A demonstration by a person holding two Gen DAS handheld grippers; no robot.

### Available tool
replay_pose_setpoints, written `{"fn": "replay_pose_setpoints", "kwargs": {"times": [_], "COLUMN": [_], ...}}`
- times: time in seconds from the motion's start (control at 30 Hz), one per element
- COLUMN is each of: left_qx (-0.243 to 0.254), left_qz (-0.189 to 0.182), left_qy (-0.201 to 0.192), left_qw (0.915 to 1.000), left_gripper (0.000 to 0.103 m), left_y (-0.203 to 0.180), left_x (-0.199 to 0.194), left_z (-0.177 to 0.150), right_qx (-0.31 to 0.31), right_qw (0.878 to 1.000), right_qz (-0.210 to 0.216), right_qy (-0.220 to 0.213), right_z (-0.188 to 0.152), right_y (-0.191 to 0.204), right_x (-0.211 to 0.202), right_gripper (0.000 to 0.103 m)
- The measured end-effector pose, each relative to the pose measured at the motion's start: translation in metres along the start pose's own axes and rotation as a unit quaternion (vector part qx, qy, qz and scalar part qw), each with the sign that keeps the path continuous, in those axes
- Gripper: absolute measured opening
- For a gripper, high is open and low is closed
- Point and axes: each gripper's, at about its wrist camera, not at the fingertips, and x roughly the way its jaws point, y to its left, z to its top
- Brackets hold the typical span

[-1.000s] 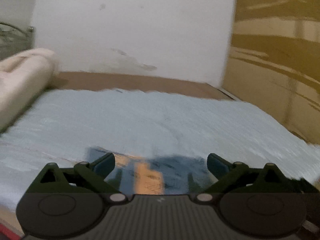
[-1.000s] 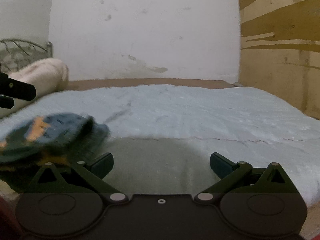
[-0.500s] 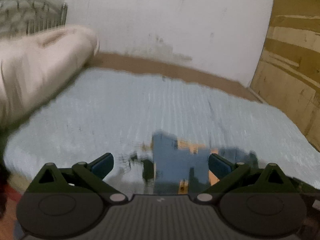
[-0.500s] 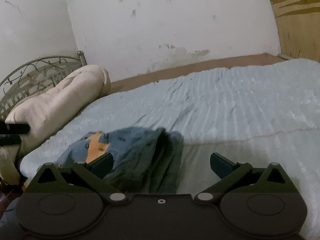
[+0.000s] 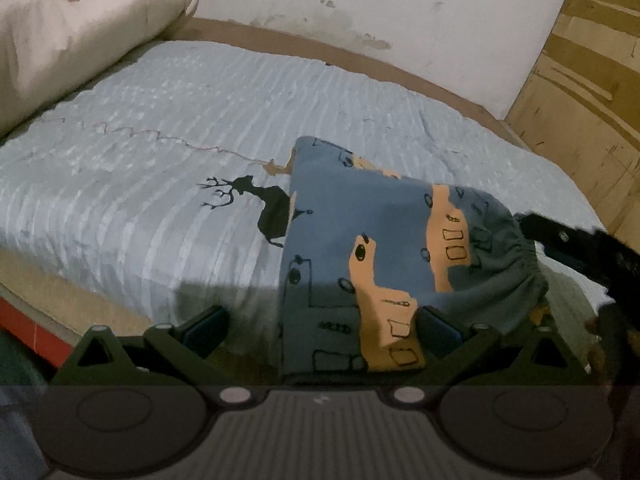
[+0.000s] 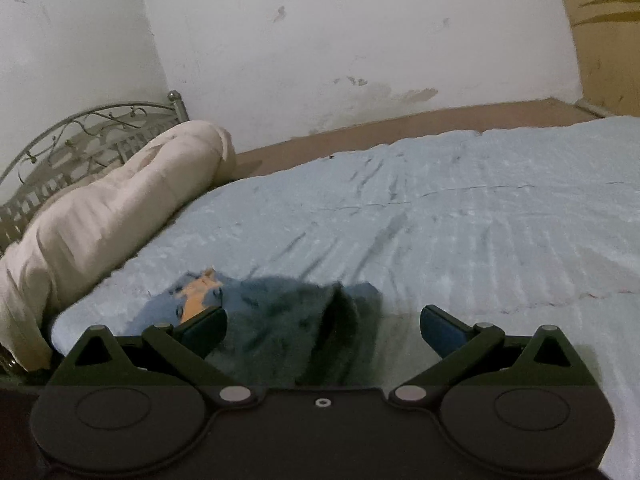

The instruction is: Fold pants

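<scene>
Small blue pants (image 5: 360, 248) with orange patches and black drawings lie bunched on the light blue bedspread (image 5: 160, 120), their grey elastic waistband at the right. My left gripper (image 5: 320, 326) is open, low over the near end of the pants, empty. My right gripper (image 6: 323, 326) is open and empty, just above the waistband opening of the pants (image 6: 280, 320). The right gripper's body also shows at the right edge of the left wrist view (image 5: 568, 240).
A rolled cream quilt (image 6: 100, 216) lies along the left side of the bed by a metal headboard (image 6: 80, 128). A white wall (image 6: 340, 40) stands behind, and a wooden panel (image 5: 580, 80) at the right. The bed's near edge (image 5: 48, 300) is at lower left.
Both grippers have swung left and tilted down toward the pants. The pants now lie still on the bedspread and fill more of the left wrist view. Both stay open.
</scene>
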Motion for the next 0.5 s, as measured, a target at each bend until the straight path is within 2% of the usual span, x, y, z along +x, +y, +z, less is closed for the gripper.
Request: {"fn": "replay_pose_setpoints", "kwargs": {"times": [0.1,0.37,0.43,0.5], "left_qx": [0.0,-0.007,-0.008,-0.009], "left_qz": [-0.001,-0.01,-0.01,-0.008], "left_qy": [0.0,-0.016,-0.023,-0.03], "left_qw": [1.0,0.9998,0.9997,0.9995], "left_gripper": [0.102,0.102,0.102,0.102], "left_y": [0.001,0.003,0.004,0.004], "left_x": [-0.001,-0.008,-0.011,-0.014], "left_z": [0.001,0.006,0.008,0.01], "right_qx": [0.013,0.03,0.03,0.03], "right_qw": [1.0,1.0,1.0,0.999], "right_qz": [0.018,0.003,0.006,0.006], "right_qy": [0.009,0.008,0.0,-0.014], "right_z": [0.004,-0.005,-0.005,-0.003], "right_y": [-0.001,-0.002,-0.003,-0.001], "right_x": [0.015,0.016,0.01,0.001], "right_gripper": [0.089,0.033,0.022,0.02]}}
